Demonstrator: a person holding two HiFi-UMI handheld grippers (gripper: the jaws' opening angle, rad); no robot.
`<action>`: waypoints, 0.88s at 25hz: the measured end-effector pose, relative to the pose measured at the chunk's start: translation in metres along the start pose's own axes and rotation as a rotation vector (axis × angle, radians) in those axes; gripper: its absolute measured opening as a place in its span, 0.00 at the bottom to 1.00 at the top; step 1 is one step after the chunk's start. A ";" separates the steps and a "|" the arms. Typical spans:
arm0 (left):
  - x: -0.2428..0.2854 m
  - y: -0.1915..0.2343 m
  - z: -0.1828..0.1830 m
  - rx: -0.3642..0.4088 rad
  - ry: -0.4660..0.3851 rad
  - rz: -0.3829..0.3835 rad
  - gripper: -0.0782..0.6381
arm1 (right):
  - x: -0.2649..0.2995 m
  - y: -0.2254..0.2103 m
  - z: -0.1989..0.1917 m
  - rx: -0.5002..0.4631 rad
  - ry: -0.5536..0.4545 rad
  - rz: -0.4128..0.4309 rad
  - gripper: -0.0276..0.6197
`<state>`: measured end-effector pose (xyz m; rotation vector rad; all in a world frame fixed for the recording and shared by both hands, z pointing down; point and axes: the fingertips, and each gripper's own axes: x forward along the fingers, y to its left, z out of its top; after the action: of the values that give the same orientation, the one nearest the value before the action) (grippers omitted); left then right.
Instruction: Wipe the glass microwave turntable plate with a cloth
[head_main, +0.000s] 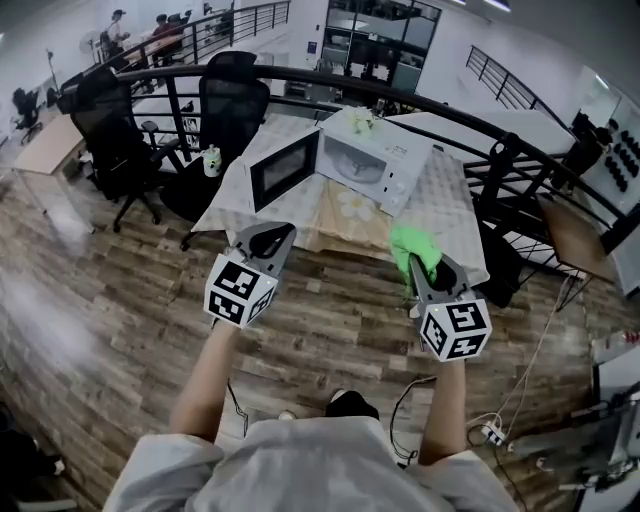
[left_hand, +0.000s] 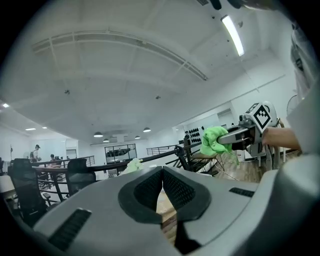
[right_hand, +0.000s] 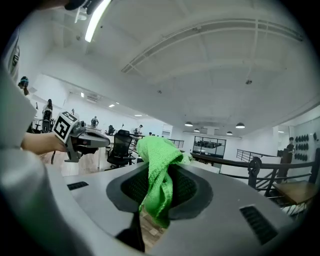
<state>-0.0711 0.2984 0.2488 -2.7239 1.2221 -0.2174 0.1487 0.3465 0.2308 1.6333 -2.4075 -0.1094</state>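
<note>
Your right hand-held gripper (right_hand: 161, 186) clamps the green cloth (right_hand: 155, 150), ready for wiping; left hand-held gripper (left_hand: 162, 181) closed, empty (microwave (head_main: 365, 160) well ahead).

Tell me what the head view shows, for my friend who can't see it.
A person on a wood floor holds two grippers: the right gripper has its jaws shut on a green cloth, and the left gripper has its jaws together, empty. Ahead, a white microwave sits on a table with its door open.
</note>
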 end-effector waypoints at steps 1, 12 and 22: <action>0.004 0.002 -0.004 -0.003 0.003 -0.006 0.14 | 0.005 -0.001 -0.003 0.008 0.005 -0.002 0.21; 0.125 0.043 -0.031 -0.011 0.026 -0.034 0.14 | 0.110 -0.079 -0.024 0.053 -0.024 0.009 0.20; 0.282 0.095 -0.008 -0.039 0.001 0.008 0.14 | 0.231 -0.187 -0.026 0.068 -0.023 0.109 0.21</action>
<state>0.0434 0.0235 0.2587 -2.7514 1.2505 -0.1964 0.2432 0.0646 0.2543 1.5324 -2.5381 -0.0281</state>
